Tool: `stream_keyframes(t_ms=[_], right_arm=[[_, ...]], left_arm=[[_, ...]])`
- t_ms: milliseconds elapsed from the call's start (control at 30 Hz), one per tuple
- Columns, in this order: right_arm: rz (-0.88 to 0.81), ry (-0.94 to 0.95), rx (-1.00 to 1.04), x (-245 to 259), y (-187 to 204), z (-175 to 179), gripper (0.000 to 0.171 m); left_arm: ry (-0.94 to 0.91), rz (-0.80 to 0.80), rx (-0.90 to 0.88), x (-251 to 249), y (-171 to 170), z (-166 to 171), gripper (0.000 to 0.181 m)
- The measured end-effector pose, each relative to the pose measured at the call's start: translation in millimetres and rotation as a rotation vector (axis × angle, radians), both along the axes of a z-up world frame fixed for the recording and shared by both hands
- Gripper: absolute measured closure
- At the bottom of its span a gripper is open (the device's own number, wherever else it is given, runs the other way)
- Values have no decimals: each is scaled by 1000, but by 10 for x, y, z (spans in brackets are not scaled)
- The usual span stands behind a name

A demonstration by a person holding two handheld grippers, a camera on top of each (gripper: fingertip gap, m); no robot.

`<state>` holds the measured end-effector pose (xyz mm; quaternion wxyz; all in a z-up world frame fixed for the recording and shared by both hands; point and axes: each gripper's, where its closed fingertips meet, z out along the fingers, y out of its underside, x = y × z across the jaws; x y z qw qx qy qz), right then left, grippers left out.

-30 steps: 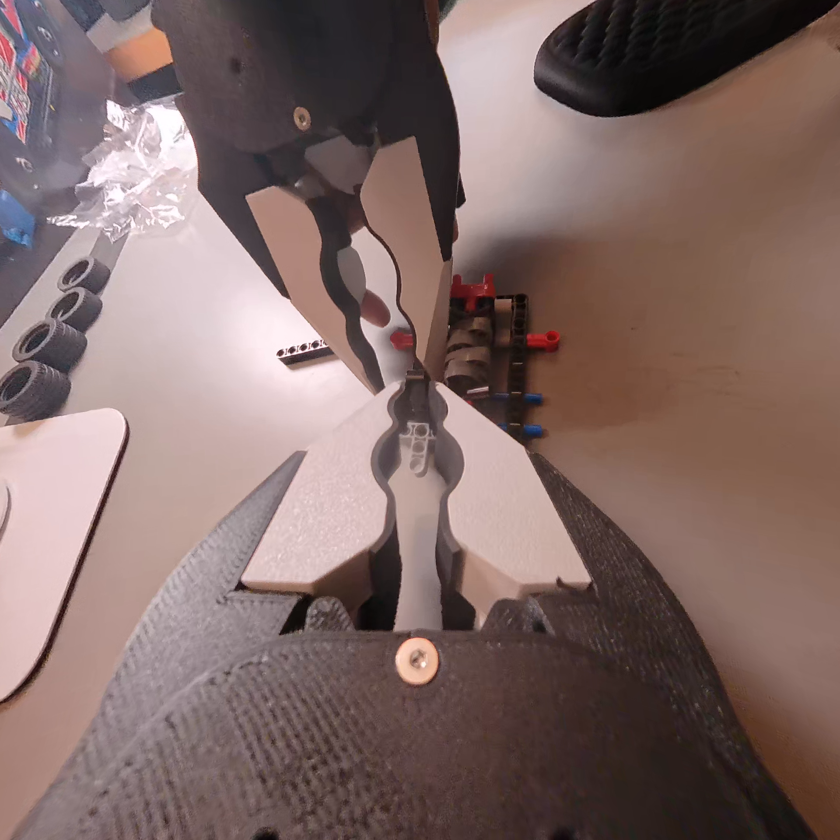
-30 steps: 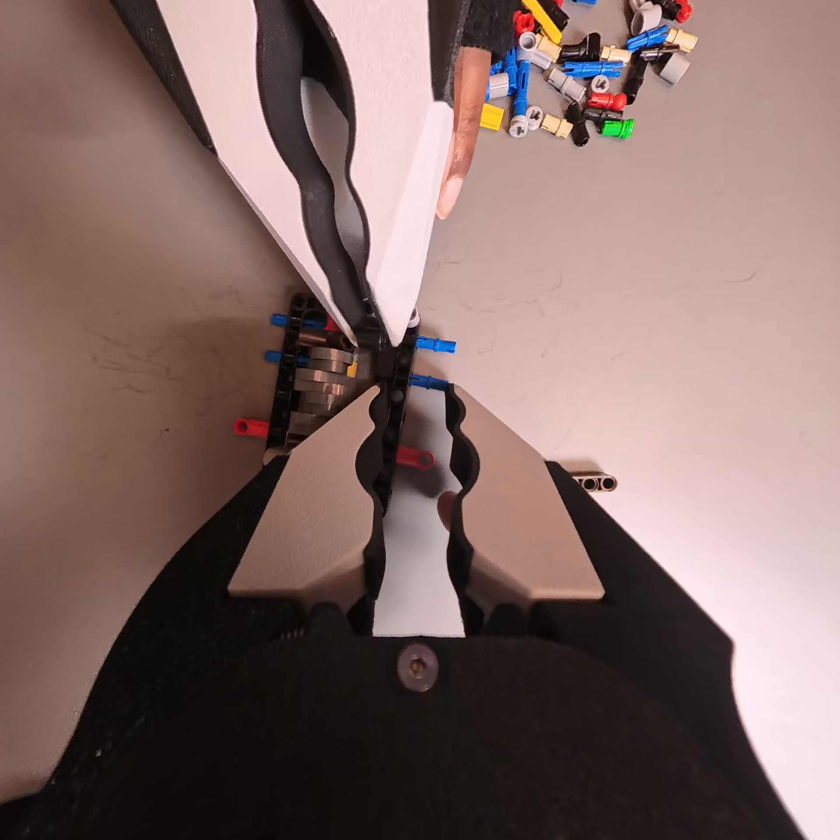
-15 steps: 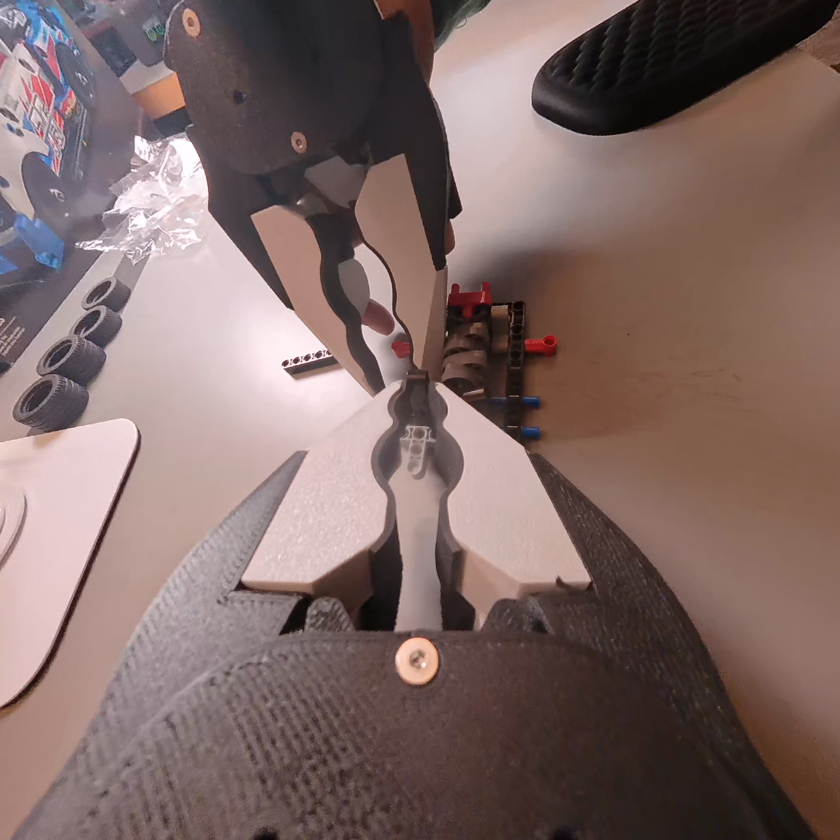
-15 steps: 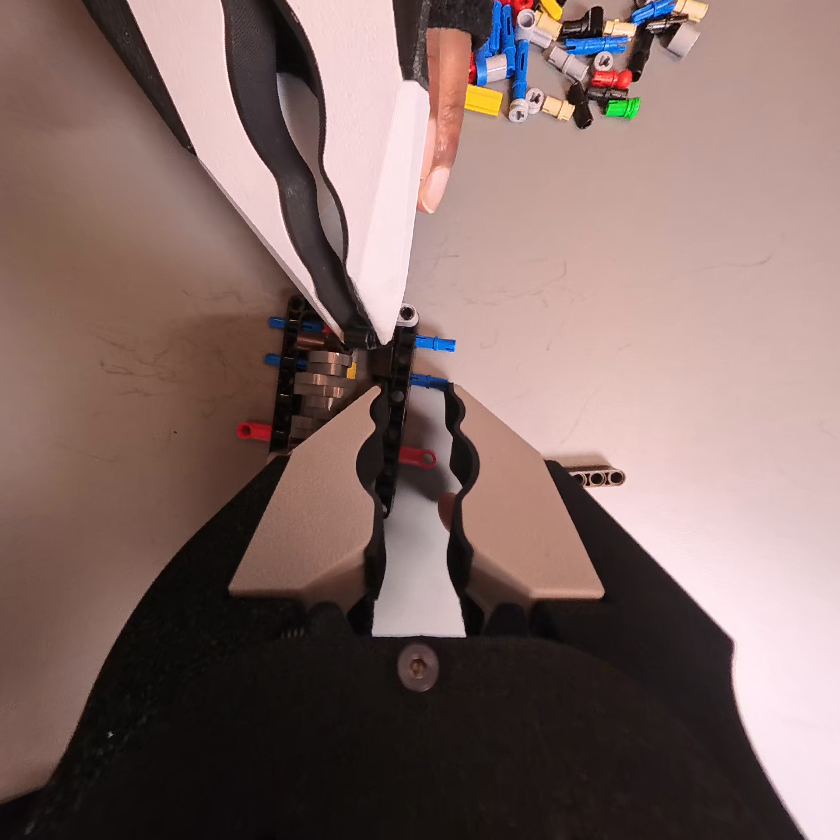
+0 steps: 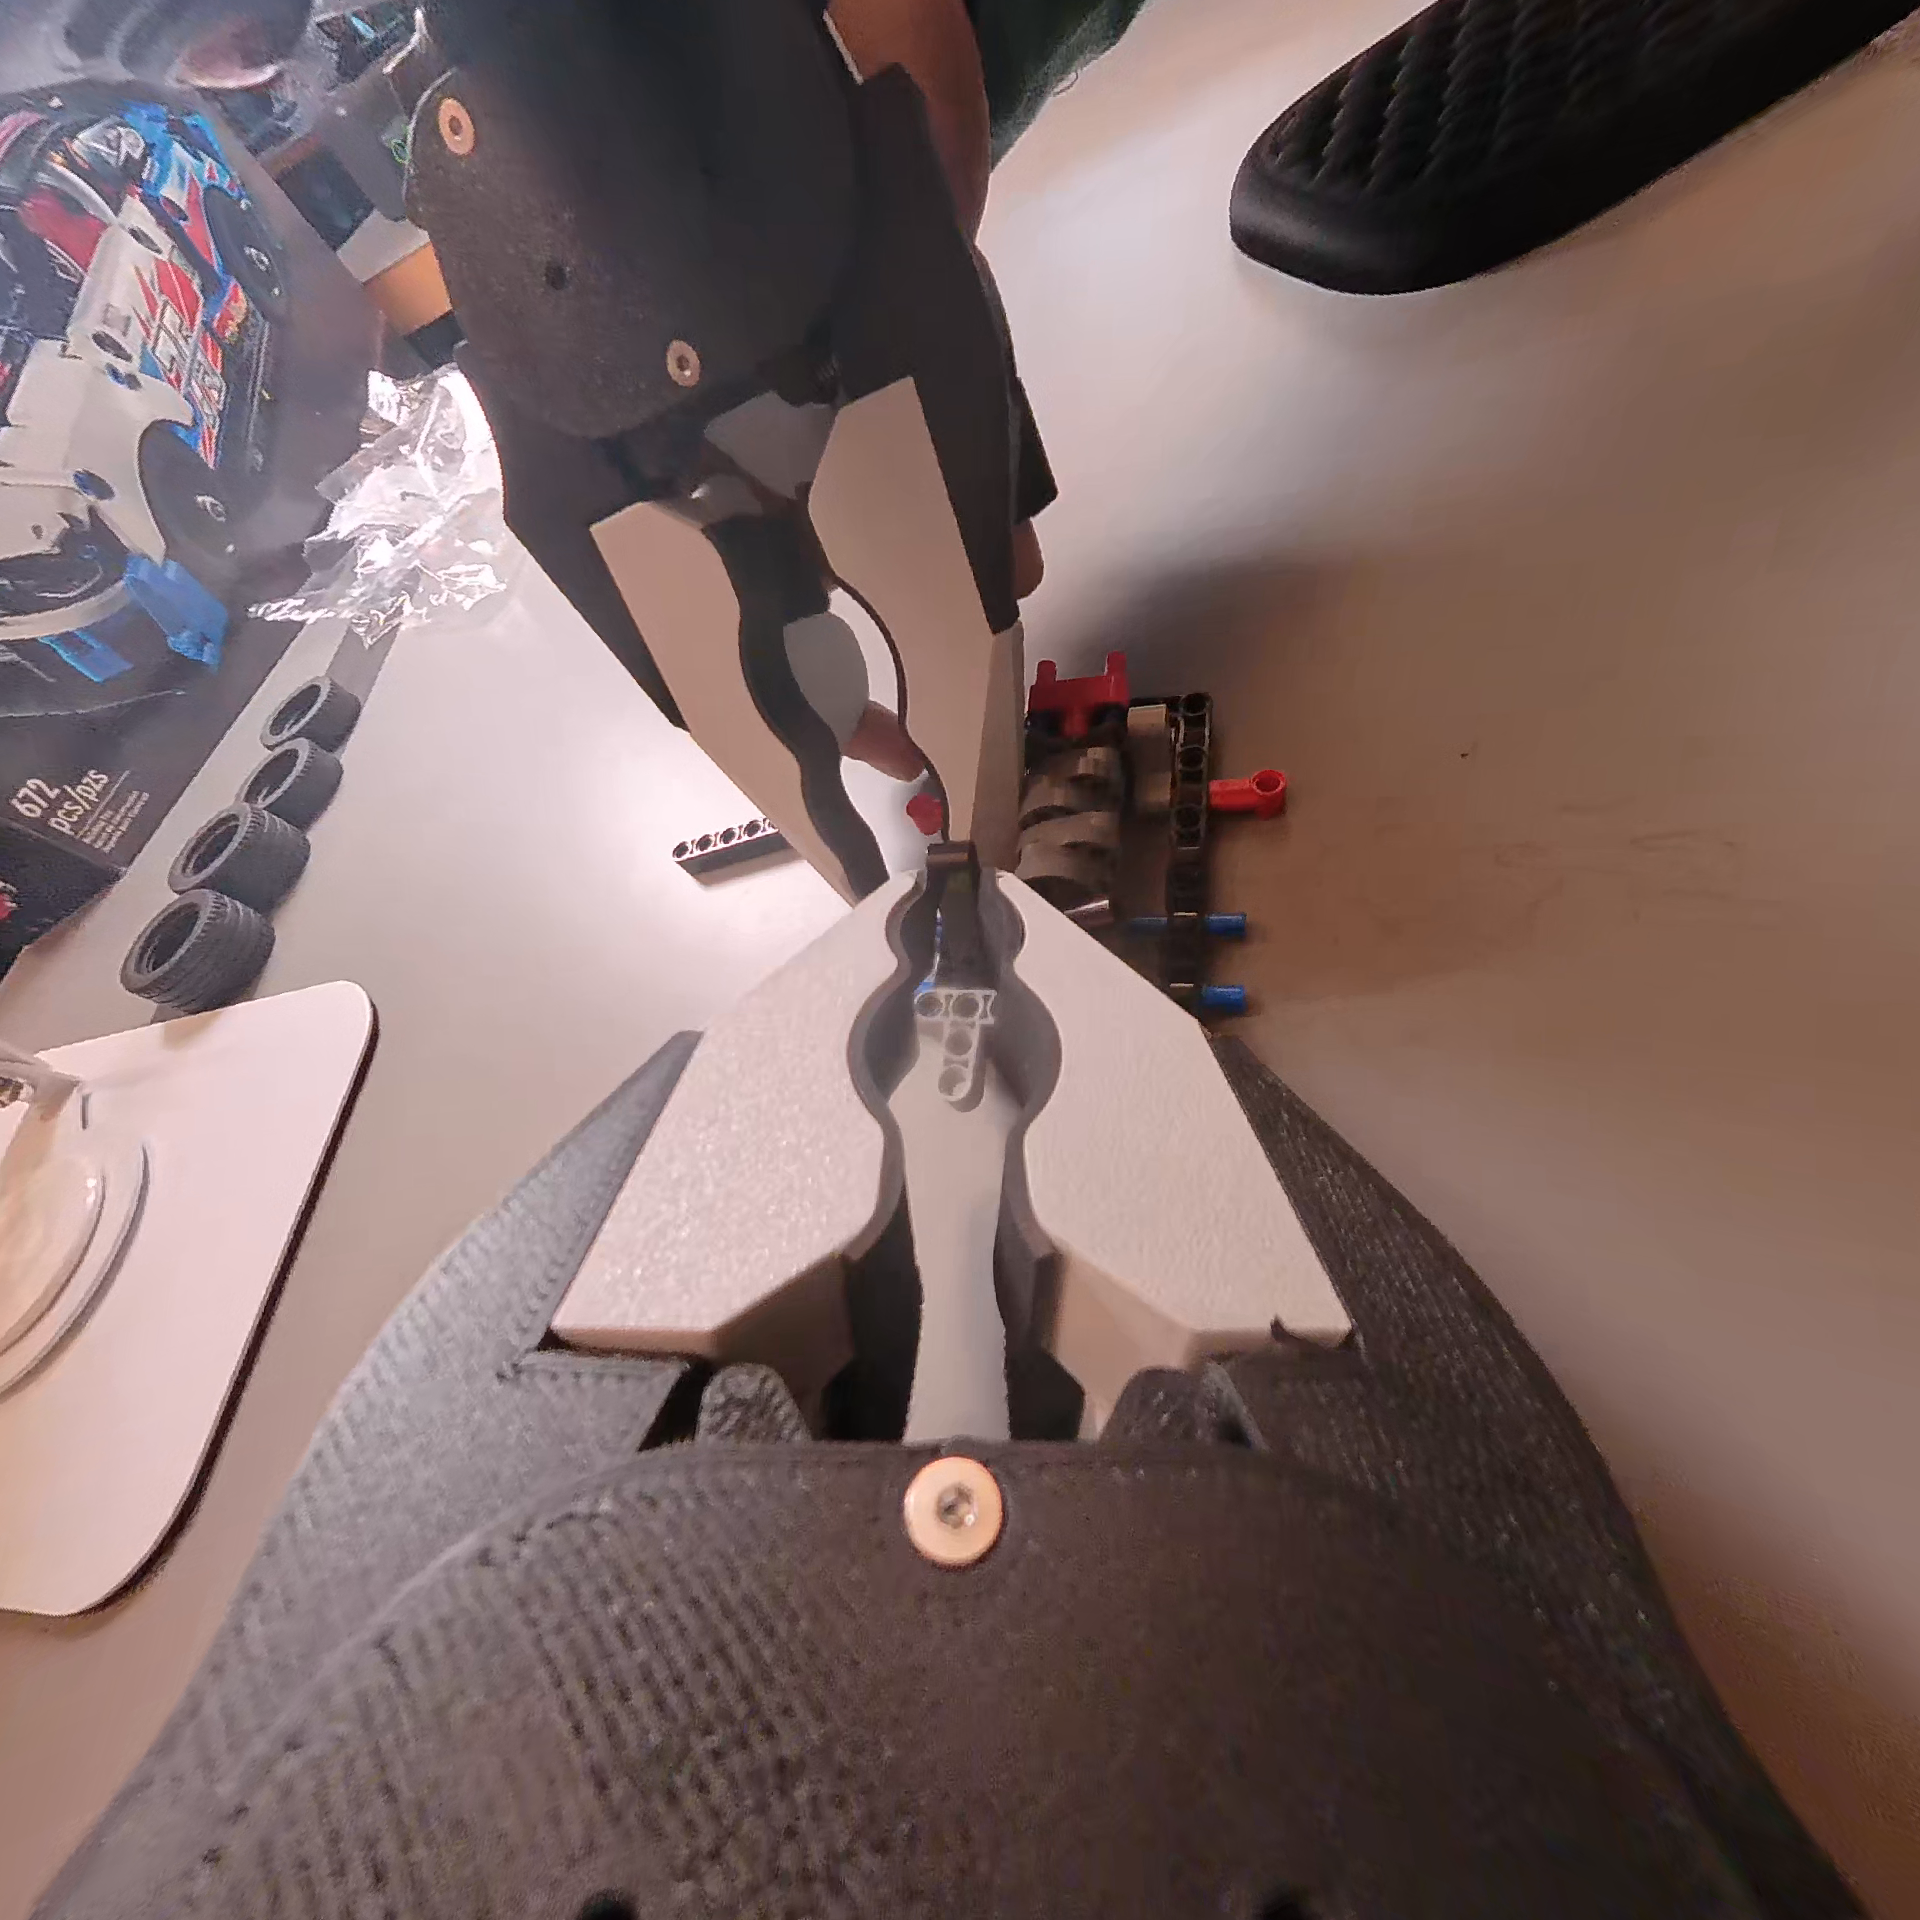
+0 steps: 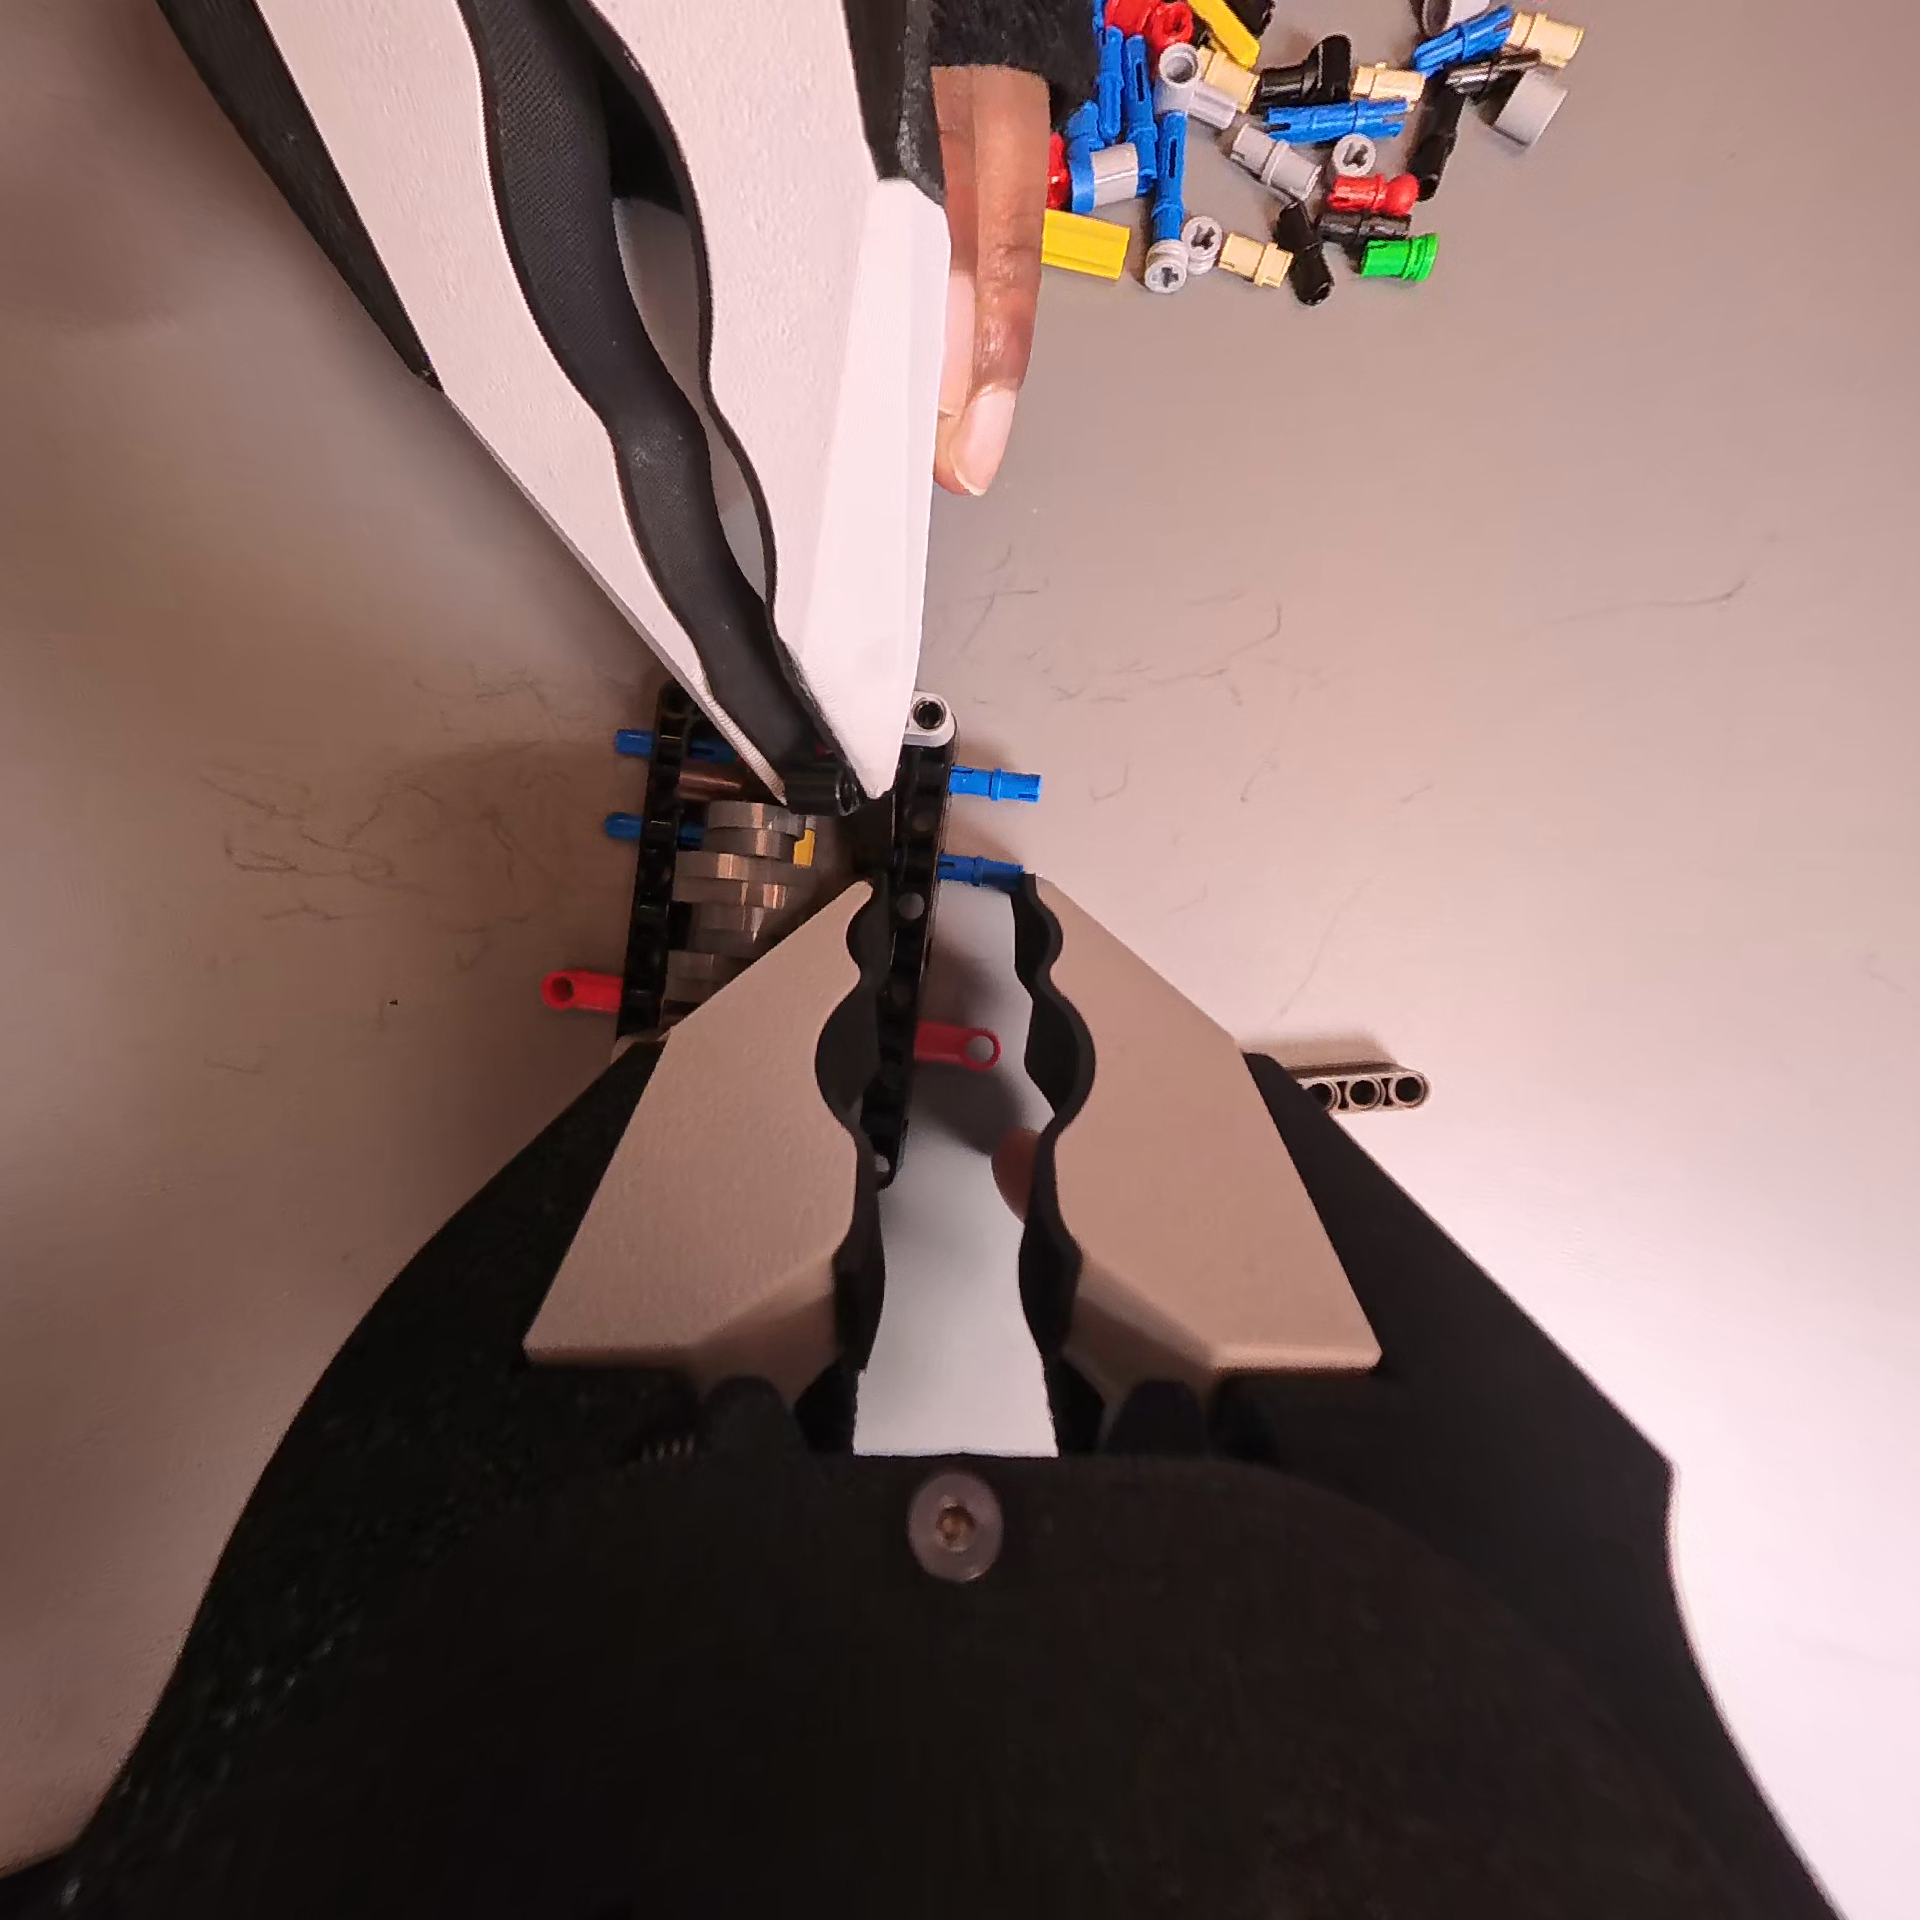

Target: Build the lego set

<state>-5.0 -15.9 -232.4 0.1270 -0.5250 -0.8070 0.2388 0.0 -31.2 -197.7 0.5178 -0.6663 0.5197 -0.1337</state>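
The partly built lego assembly, two black beams with grey gears and blue and red pins, lies on the table; it also shows in the left wrist view. My left gripper is shut on a small black connector at the assembly's far end, beside a light grey T-shaped piece. My right gripper is open, its fingers astride the nearer black beam and a red pin. It reaches in from above in the left wrist view.
A pile of small coloured pins and connectors lies at the far right. A short grey beam and a loose black beam lie near. Several tyres, the set box, a plastic bag and a white board lie left. Only a small space, under 4 cm, lies between the two pairs of fingers.
My left gripper has tilted and shifted slightly at the assembly's end, still shut on the black connector. The right gripper stays open around the beam.
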Motion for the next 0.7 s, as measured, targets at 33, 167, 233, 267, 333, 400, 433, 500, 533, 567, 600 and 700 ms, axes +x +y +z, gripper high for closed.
stream_keyframes(t_ms=[33,167,233,267,333,400,433,500,533,567,600,700], right_arm=[[1,0,1,1,-2,0,149],[14,2,-14,14,-42,-2,157],[3,-1,-26,23,-55,1,165],[-5,10,-11,9,-40,2,165],[-7,13,-21,11,-37,4,165],[3,9,-23,20,-51,6,165],[2,3,-20,18,-52,8,165],[0,4,-19,15,-40,21,164],[-5,6,-14,14,-17,26,159],[-13,5,-8,15,14,29,152],[-16,-1,-13,24,28,31,150],[-4,7,-34,21,15,55,150]], left_arm=[[5,-2,8,1,-1,-1,175],[17,-5,31,1,-6,-3,175],[17,7,38,-10,10,2,175],[18,10,41,-9,15,2,175],[15,8,35,-5,12,4,175],[12,-5,34,5,-4,5,175],[8,-3,28,2,-2,9,174],[-3,-3,16,1,2,18,175],[-5,-5,13,5,0,20,175],[-7,-7,9,11,-1,20,175],[-8,-8,5,15,1,19,175],[-4,-10,-5,17,4,7,174]])
